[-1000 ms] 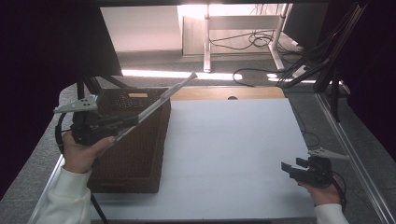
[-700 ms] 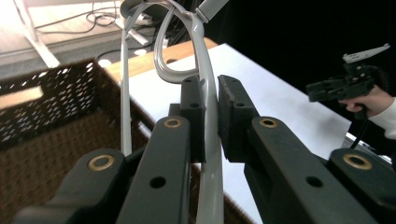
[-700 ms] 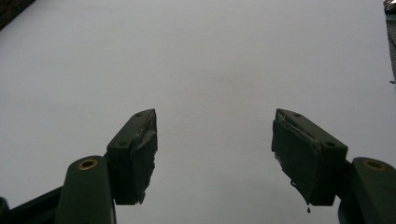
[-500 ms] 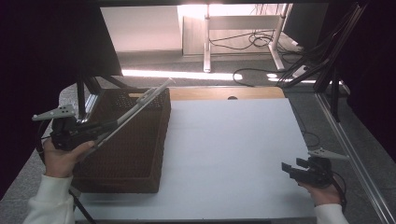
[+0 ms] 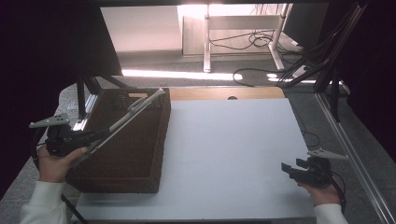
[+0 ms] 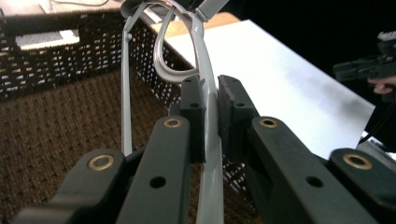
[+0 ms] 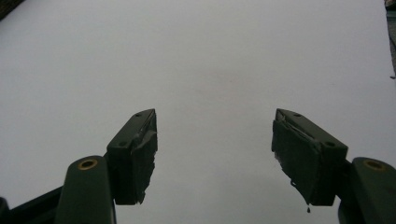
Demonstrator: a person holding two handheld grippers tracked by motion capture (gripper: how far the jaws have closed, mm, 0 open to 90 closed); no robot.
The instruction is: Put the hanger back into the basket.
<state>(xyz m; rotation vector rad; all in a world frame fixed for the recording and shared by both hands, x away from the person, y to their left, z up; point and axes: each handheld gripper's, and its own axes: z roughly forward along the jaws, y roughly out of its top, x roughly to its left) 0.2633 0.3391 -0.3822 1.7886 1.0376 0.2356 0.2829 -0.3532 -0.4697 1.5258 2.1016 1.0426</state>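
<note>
left tongs point(image 6: 211, 109): two black jaws with brass rivets, closed on a grey metal utensil point(image 6: 208, 140); one curved arm runs between the pads, a second thin arm point(image 6: 126, 88) stands free to the left, both meeting at a looped end near the top. dark woven basket point(image 6: 56, 116): perforated walls, brown woven floor, lying under and behind the jaws. white counter point(image 6: 289, 88): beyond the basket's wall, running to the right edge. other tongs point(image 6: 369, 70): held in a hand, far right, above the counter's edge.
</note>
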